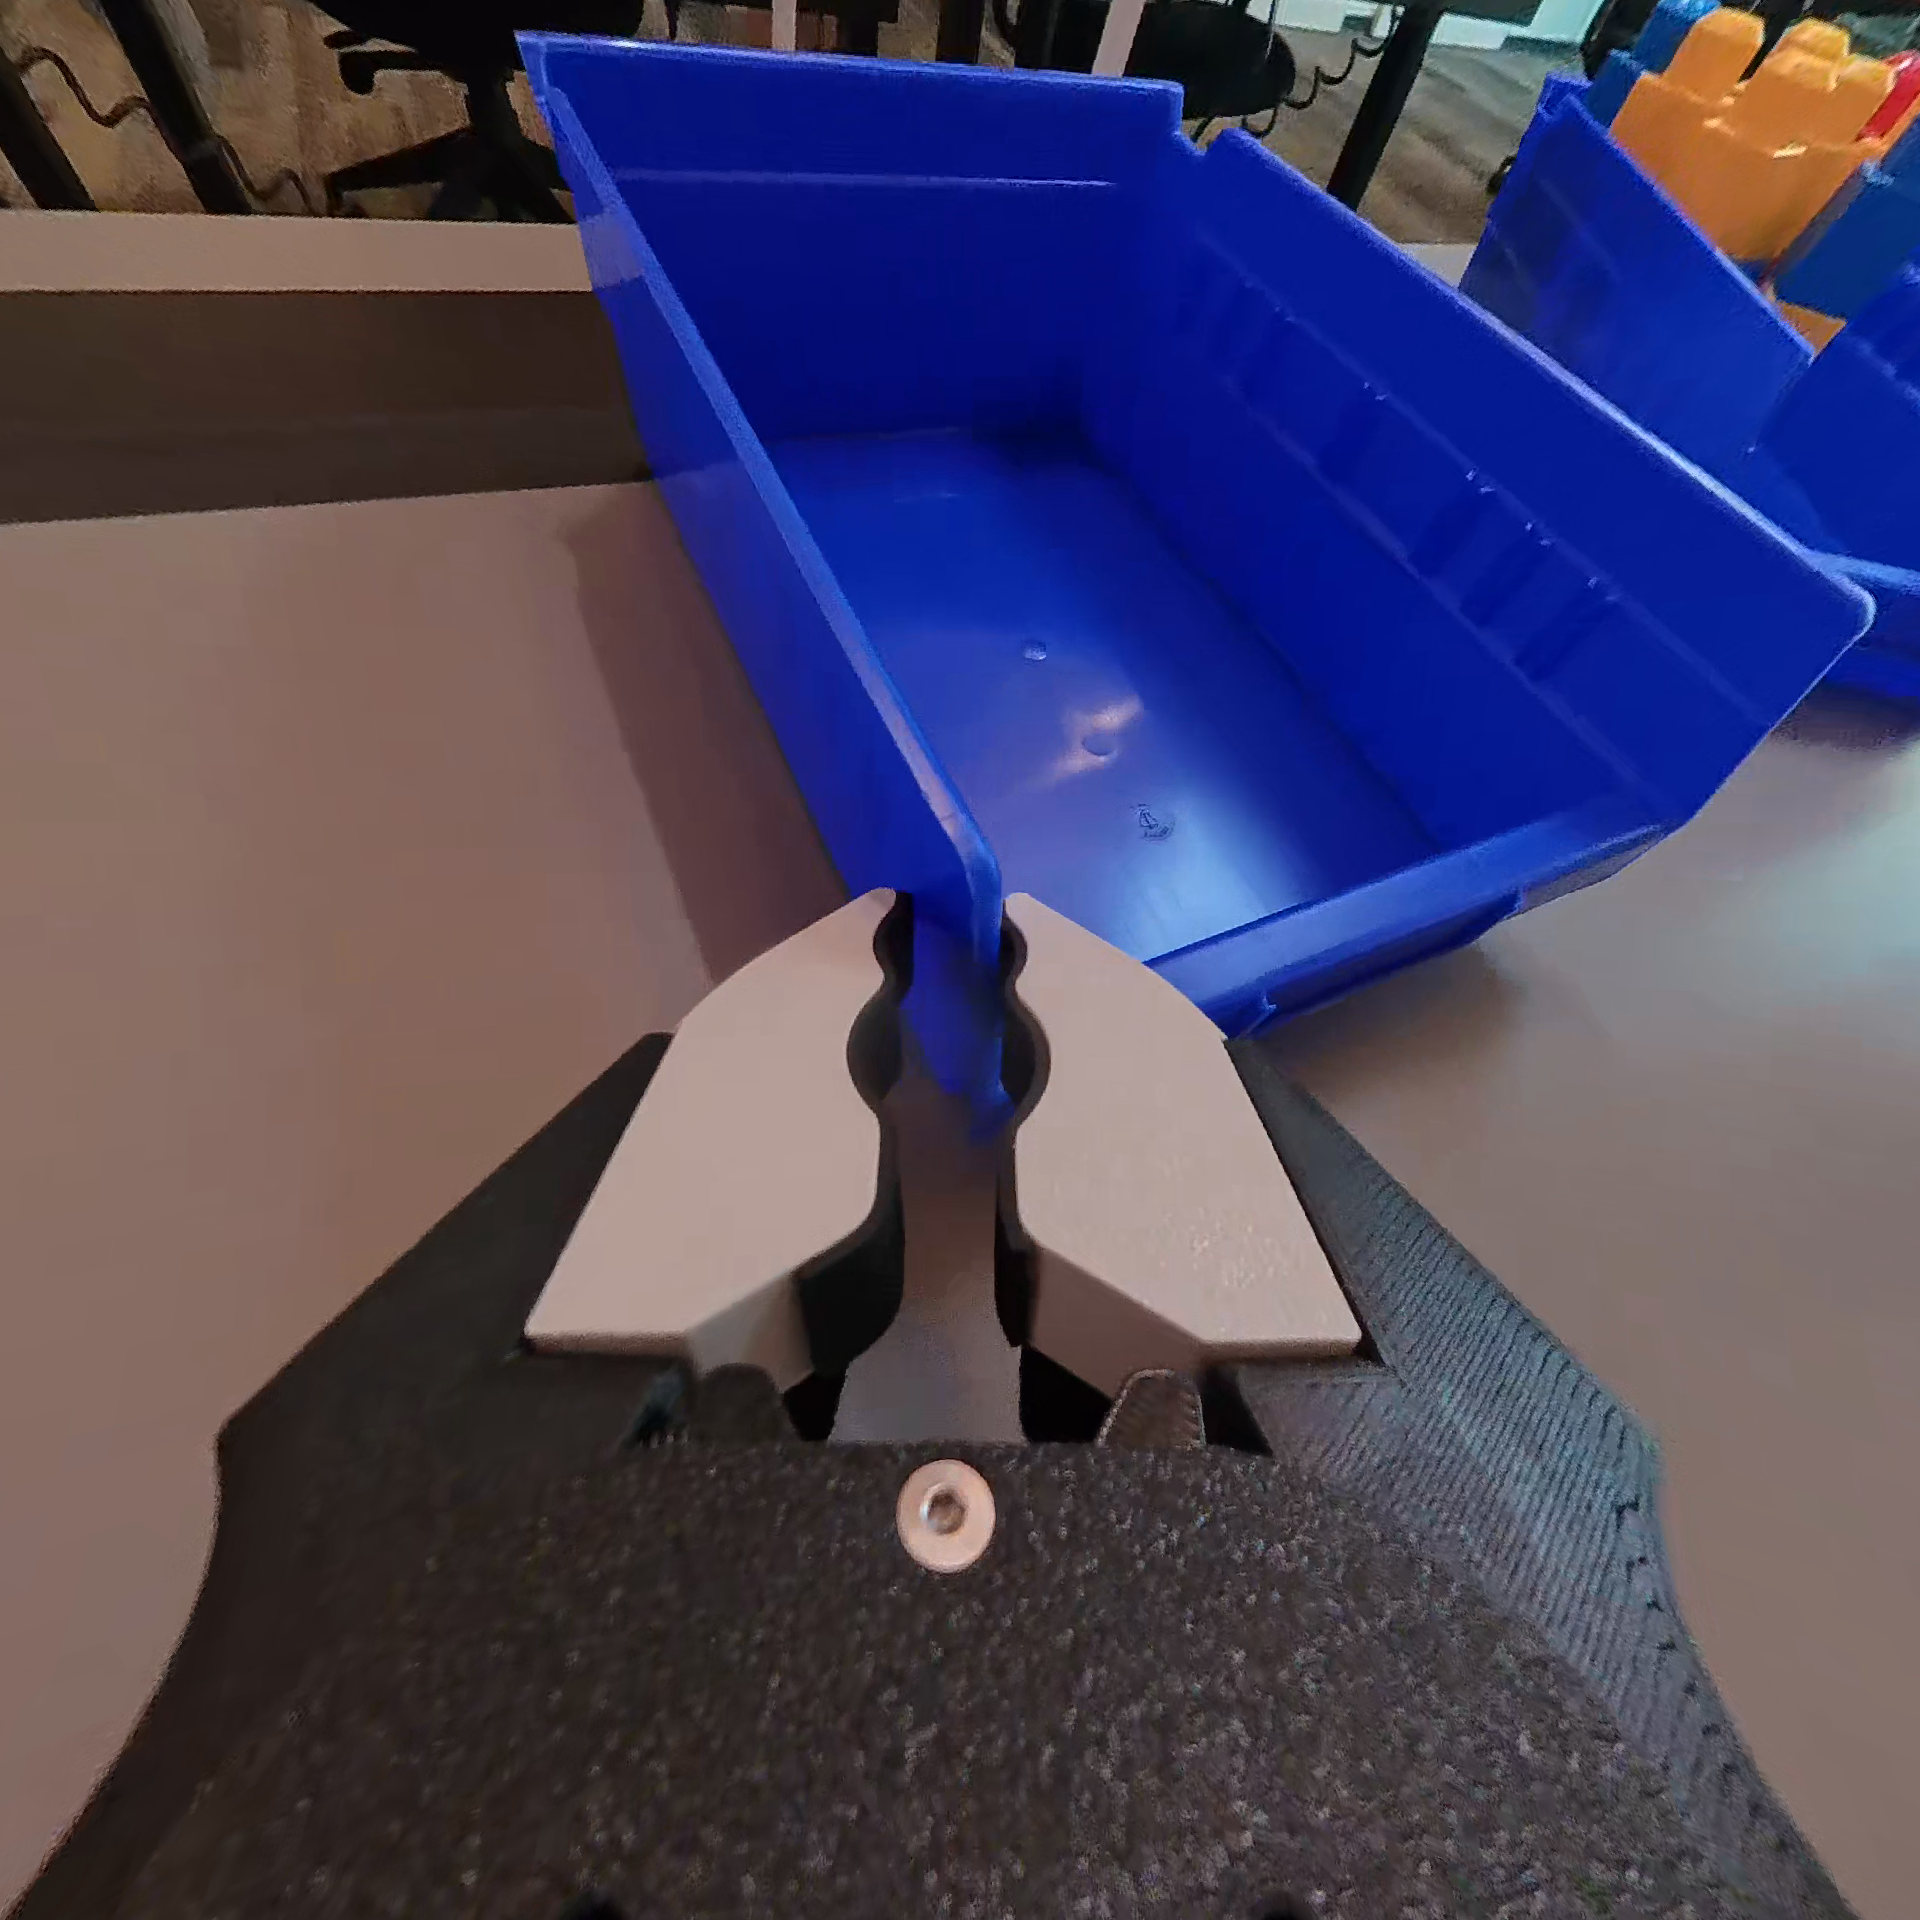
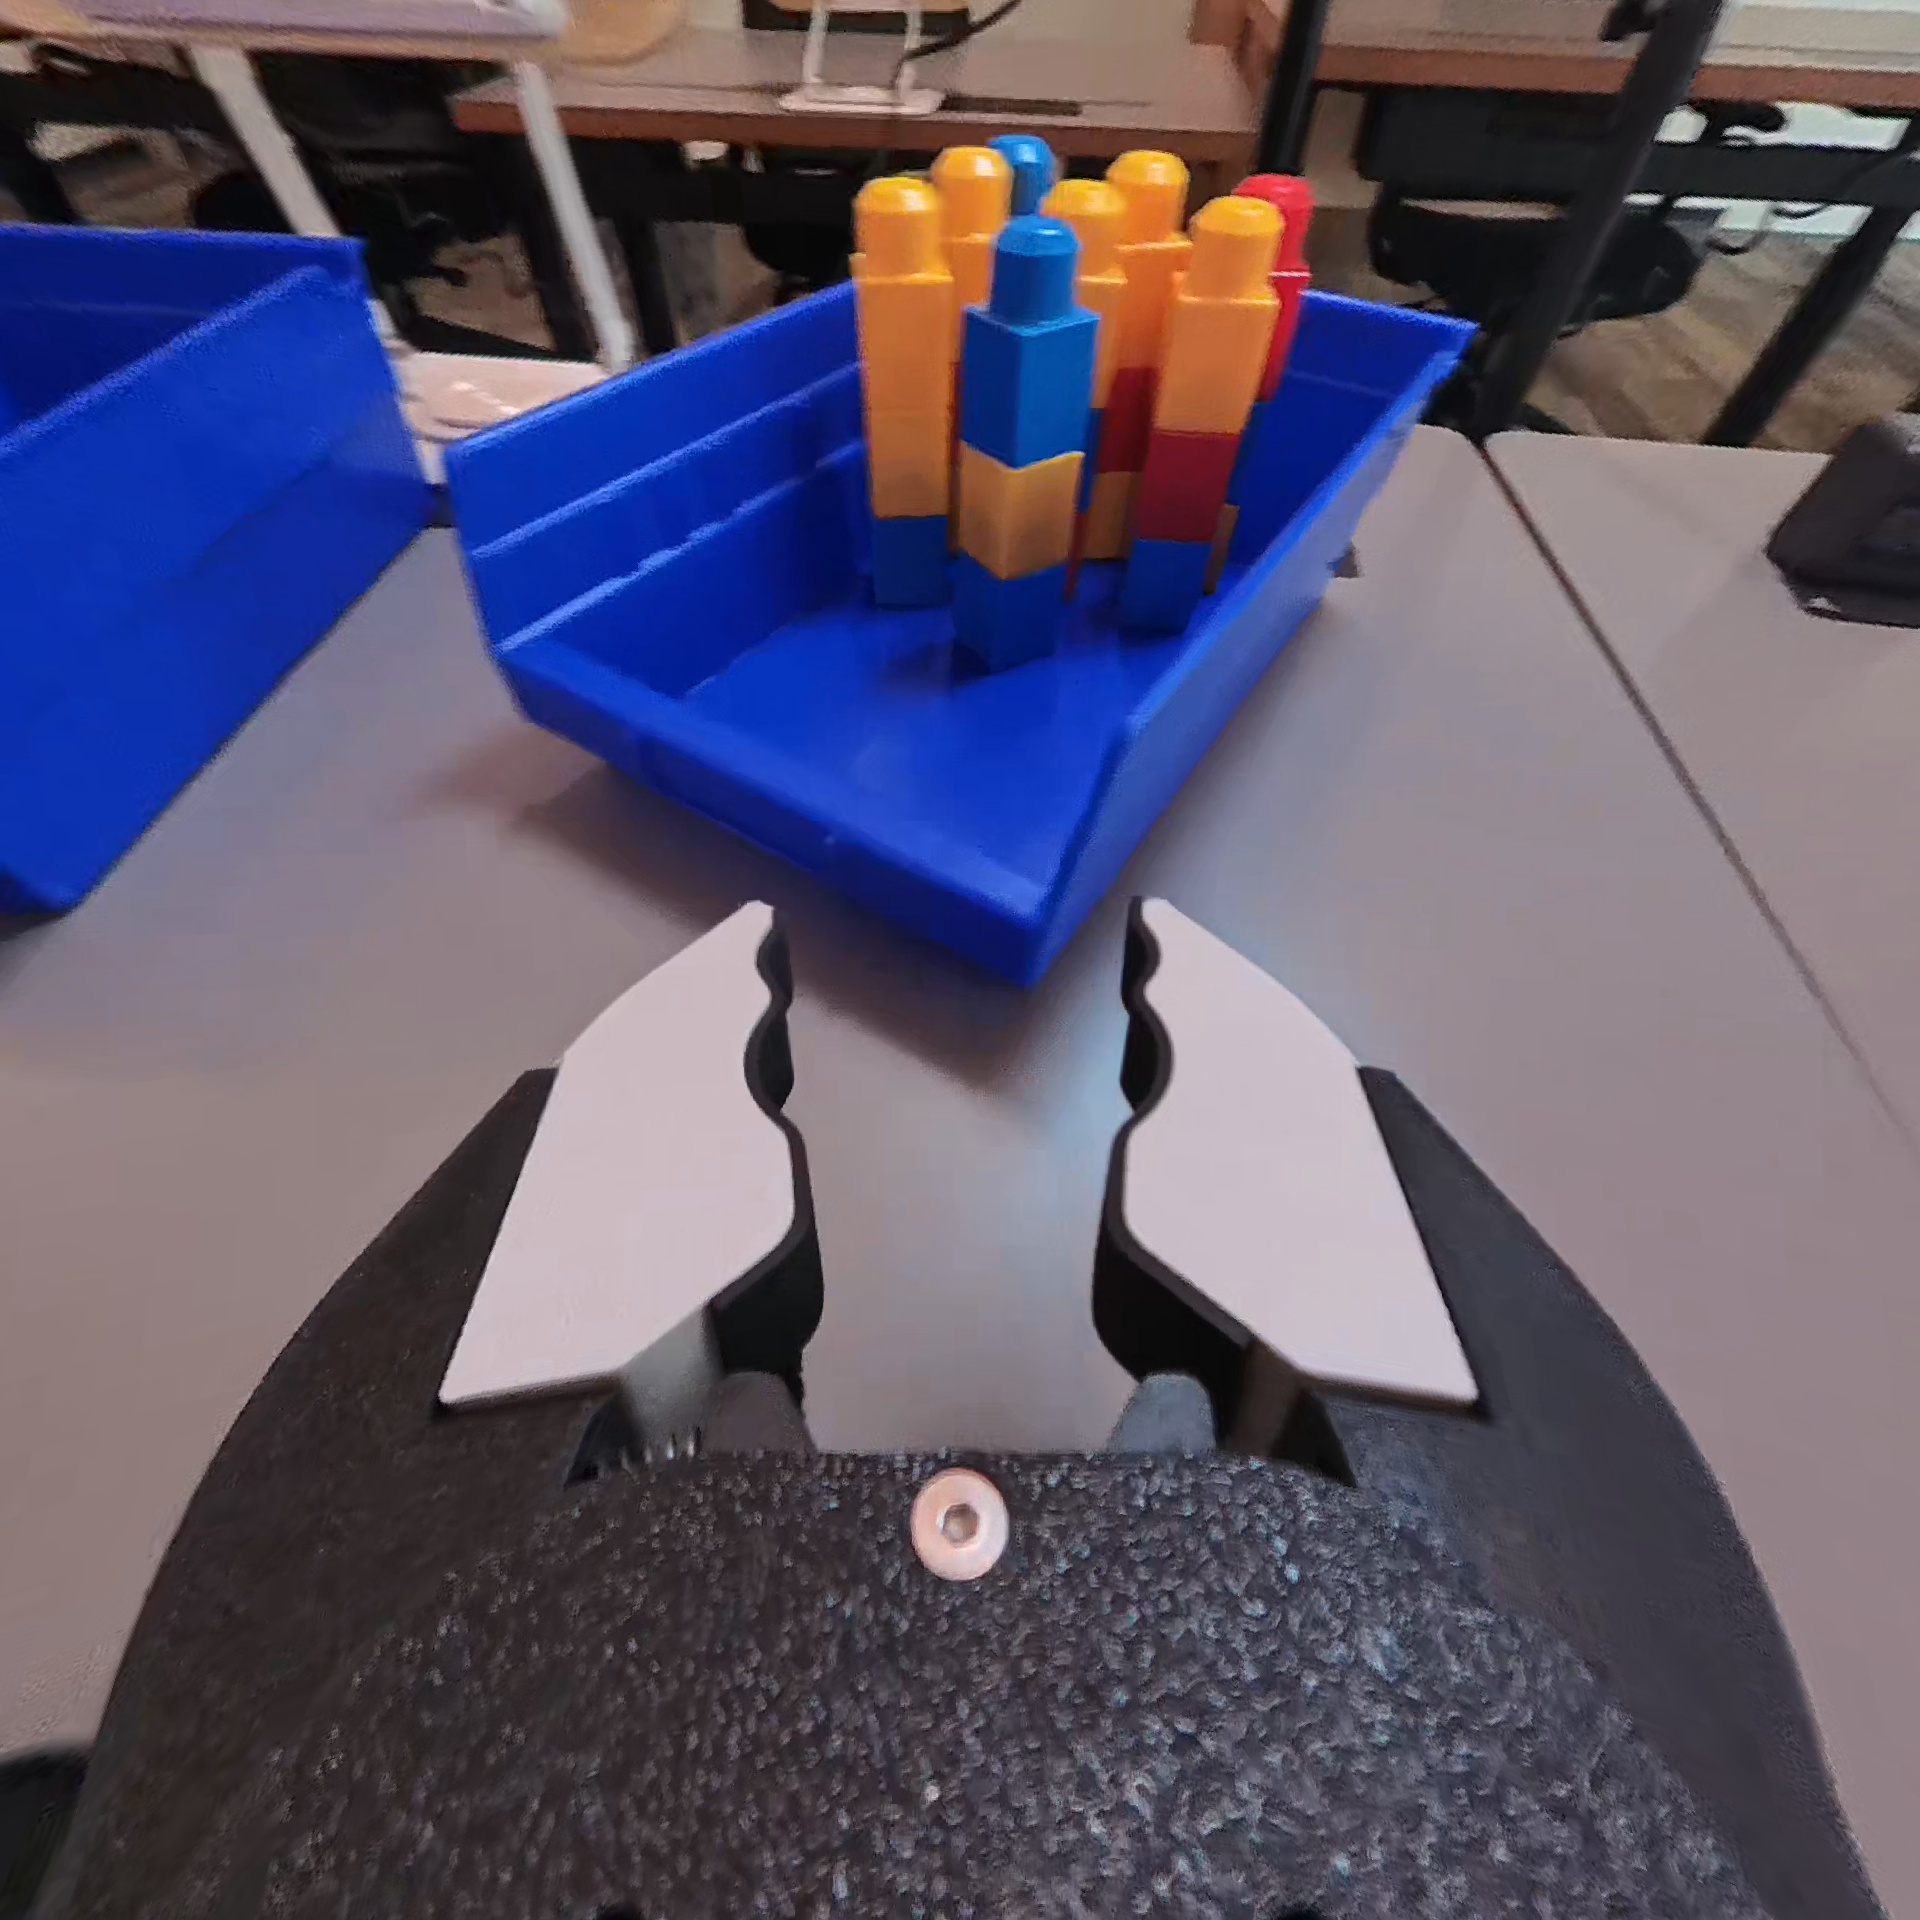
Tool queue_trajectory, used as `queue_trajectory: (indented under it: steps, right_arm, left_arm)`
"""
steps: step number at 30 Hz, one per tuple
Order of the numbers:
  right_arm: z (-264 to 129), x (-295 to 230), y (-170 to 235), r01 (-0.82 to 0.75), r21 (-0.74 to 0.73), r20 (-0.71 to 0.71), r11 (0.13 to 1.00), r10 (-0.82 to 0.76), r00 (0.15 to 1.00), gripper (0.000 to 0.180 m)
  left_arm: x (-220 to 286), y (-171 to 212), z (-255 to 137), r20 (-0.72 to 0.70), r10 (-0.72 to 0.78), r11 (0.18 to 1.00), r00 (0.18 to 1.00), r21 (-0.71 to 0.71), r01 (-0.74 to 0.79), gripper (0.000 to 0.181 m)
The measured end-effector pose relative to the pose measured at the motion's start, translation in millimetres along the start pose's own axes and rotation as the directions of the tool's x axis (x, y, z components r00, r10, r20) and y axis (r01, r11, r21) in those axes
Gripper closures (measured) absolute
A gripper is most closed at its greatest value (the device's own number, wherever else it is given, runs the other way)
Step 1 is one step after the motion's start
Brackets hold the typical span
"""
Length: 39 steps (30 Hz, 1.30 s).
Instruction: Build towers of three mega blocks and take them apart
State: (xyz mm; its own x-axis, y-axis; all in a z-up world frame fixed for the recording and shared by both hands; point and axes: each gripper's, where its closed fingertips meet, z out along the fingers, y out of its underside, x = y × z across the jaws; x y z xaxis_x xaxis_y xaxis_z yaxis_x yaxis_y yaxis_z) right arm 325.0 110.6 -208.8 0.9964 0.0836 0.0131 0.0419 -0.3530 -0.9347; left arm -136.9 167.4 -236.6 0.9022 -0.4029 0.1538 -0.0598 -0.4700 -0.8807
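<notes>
Left gripper (image 1: 951, 914): jaws nearly closed, pinching the near side wall of the empty bin (image 1: 1351, 520); right gripper (image 2: 951, 925): jaws wide apart, holding nothing. Ahead of the right jaws, a second bin (image 2: 883, 790) holds the block towers (image 2: 1023, 457), upright; judged light, rigid, smooth plastic; best gripped across flat sides of one block.

An office or lab workroom, by the look of it — beyond the grey work table (image 2: 1403, 831) stand more desks (image 2: 935, 99) in a row, black office chairs (image 2: 1538, 249) tucked under them, a white stand with cables on the desk behind. Carpet (image 1: 416, 94) covers the floor past the table's far edge. On the table sit blue plastic storage bins (image 1: 1351, 499) — workshop stock, not home furniture.
</notes>
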Motion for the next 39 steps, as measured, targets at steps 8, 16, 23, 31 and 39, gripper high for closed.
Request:
queue_trajectory:
  steps: [8, 16, 23, 31, 39]
  right_arm:
    - [63.6, 44.1, -12.7, -0.076, -0.026, -0.130, 0.997, 0.072, 0.989, 0.138]
    - [54.5, 46.8, -3.4, 0.006, -0.113, -0.210, 0.994, -0.030, 0.977, 0.169]
    - [-7.2, 11.1, 19.5, 0.049, -0.139, -0.162, 0.989, -0.071, 0.984, 0.167]
    - [-63.0, -26.2, 39.4, 0.069, -0.114, -0.112, 0.991, -0.082, 0.990, 0.167]
    - [-98.8, -48.7, 48.4, 0.081, -0.077, -0.090, 0.994, -0.088, 0.992, 0.167]
  left_arm:
    - [12.0, -18.3, -0.1, -0.084, -0.054, 0.997, 0.995, 0.059, 0.059, 0.152]
    - [62.2, -31.2, -50.5, -0.148, 0.159, 0.976, 0.976, 0.174, -0.133, 0.156]
    - [178.9, -4.6, -31.6, -0.374, 0.379, 0.925, 0.846, 0.124, -0.359, 0.151]
    - [254.1, 16.3, 31.8, -0.413, 0.488, 0.850, 0.769, 0.023, -0.526, 0.128]
    - [274.0, 26.9, 29.6, -0.429, 0.559, 0.803, 0.709, 0.066, -0.593, 0.155]
